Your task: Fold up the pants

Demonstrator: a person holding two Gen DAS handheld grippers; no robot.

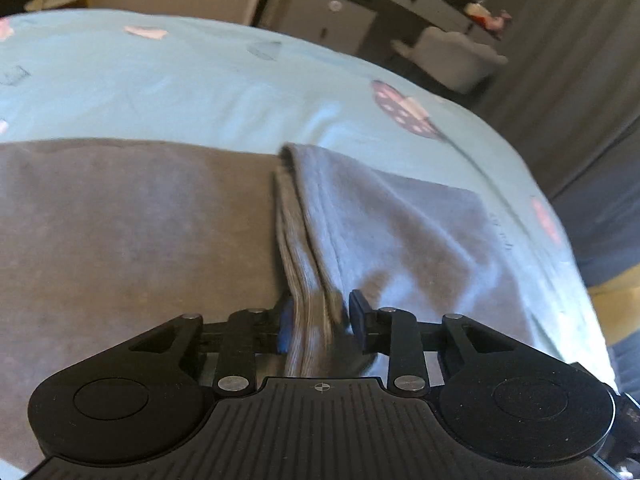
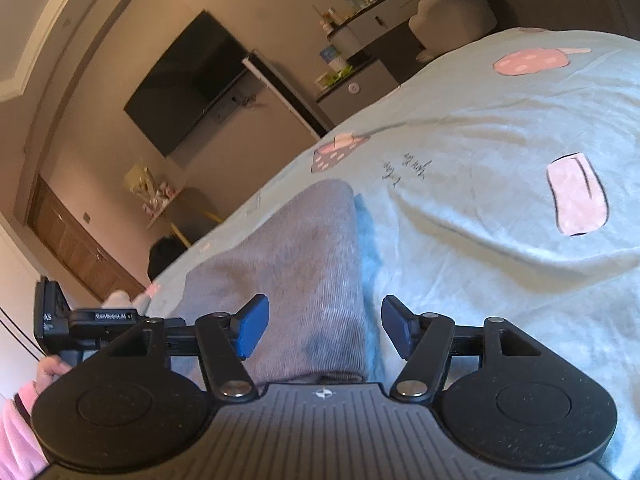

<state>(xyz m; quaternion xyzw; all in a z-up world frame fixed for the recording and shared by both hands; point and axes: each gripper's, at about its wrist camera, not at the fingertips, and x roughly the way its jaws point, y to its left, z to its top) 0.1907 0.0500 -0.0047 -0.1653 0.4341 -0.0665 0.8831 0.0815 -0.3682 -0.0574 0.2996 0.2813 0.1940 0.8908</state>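
Grey pants [image 1: 120, 240] lie on a light blue printed bed sheet [image 1: 200, 88]. In the left wrist view a ribbed folded edge [image 1: 304, 280] of the pants rises as a ridge into my left gripper [image 1: 320, 320]. The blue pads sit against both sides of that edge, so the gripper is shut on it. A paler flap [image 1: 400, 232] slopes down to the right of the ridge. In the right wrist view my right gripper [image 2: 324, 328] is open over a narrow folded part of the pants [image 2: 304, 264]. Its pads stand clear of the cloth, and sheet shows beside the right one.
The bed's edge [image 1: 560, 208] curves off at the right, with a dark curtain beyond. A dresser [image 1: 380, 8] and pale chair [image 1: 452, 56] stand past the bed. A wall screen [image 2: 188, 80] hangs opposite. A hand [image 2: 52, 368] with a pink sleeve holds the other gripper's body [image 2: 80, 320].
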